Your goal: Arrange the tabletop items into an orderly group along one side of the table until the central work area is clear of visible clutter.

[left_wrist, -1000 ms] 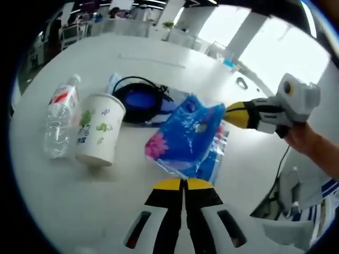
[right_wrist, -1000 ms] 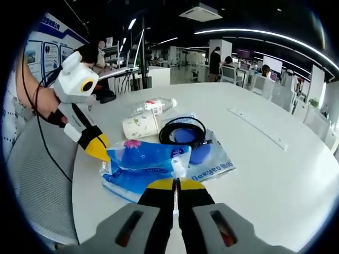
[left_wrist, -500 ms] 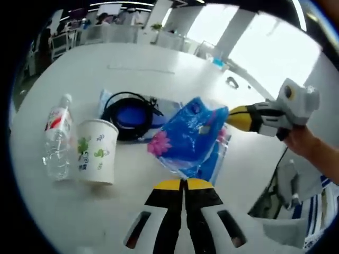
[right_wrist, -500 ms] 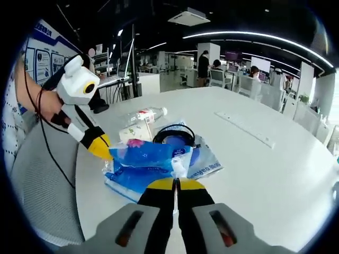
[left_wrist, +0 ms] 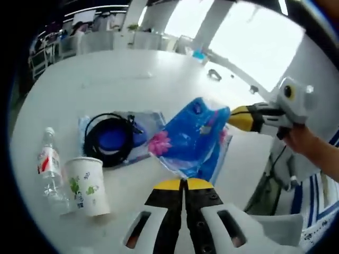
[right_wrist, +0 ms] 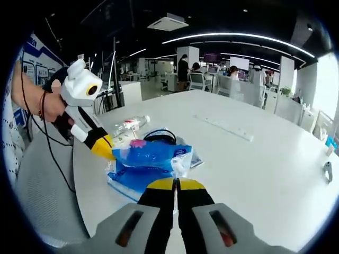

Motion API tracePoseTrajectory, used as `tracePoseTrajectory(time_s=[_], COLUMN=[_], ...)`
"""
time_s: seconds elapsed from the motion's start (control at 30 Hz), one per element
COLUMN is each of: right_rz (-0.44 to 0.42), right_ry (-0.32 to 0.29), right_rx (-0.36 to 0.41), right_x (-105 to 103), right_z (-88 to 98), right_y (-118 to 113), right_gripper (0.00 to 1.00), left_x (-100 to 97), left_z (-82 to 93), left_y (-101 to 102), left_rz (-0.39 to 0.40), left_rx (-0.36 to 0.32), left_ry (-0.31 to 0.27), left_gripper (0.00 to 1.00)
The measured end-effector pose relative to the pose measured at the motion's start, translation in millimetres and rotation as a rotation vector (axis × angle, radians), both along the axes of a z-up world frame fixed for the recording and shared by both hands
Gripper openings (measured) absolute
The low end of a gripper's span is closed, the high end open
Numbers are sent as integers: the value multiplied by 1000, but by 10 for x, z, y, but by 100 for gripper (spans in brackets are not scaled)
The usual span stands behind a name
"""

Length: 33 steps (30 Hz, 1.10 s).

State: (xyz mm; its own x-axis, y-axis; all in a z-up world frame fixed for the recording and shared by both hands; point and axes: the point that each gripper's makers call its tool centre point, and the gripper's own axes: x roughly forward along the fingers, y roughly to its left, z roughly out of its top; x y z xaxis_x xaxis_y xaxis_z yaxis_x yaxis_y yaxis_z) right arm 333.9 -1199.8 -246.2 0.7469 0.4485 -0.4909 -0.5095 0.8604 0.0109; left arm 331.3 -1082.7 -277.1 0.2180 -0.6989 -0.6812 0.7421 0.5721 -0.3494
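Observation:
A blue plastic package (left_wrist: 193,138) with a pink flower print hangs between both grippers over the white table (left_wrist: 106,79). My left gripper (left_wrist: 184,183) is shut on its near edge, and my right gripper (left_wrist: 241,117) comes in from the right, shut on its far corner. In the right gripper view, my right gripper (right_wrist: 176,183) pinches the package (right_wrist: 151,157) while the left gripper (right_wrist: 100,147) holds its left end. A paper cup (left_wrist: 87,185) and a water bottle (left_wrist: 50,172) stand to the left. A black cable coil (left_wrist: 108,140) lies on a clear pouch.
The table (right_wrist: 254,174) curves away on all sides, with its edge close below the package. A grey chair (right_wrist: 37,174) stands beyond that edge. A small dark object (right_wrist: 327,170) and a pale strip (right_wrist: 222,126) lie farther out. People sit at desks in the background.
Both grippers keep their hold on the blue package and have drawn up and away from the cup, bottle and cable coil, which now sit farther off in both views.

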Motion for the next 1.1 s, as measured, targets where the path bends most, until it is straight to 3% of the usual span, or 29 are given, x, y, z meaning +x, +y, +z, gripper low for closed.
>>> tracePoseTrajectory(time_s=[0.33, 0.57, 0.83, 1.1], right_rz=[-163, -270, -360, -400], right_ry=[-14, -18, 10, 54], right_rx=[58, 71, 72, 86], right_x=[-64, -34, 7, 95], right_z=[196, 277, 217, -6], right_y=[-387, -670, -896, -1001], right_gripper=[0, 0, 0, 0], left_x=[178, 338, 444, 548], left_z=[223, 302, 243, 52], left_y=[-381, -685, -920, -1012], left_rz=[-140, -182, -201, -137], left_rx=[6, 1, 20, 52], left_ry=[-30, -19, 8, 56], left_gripper=[0, 0, 0, 0])
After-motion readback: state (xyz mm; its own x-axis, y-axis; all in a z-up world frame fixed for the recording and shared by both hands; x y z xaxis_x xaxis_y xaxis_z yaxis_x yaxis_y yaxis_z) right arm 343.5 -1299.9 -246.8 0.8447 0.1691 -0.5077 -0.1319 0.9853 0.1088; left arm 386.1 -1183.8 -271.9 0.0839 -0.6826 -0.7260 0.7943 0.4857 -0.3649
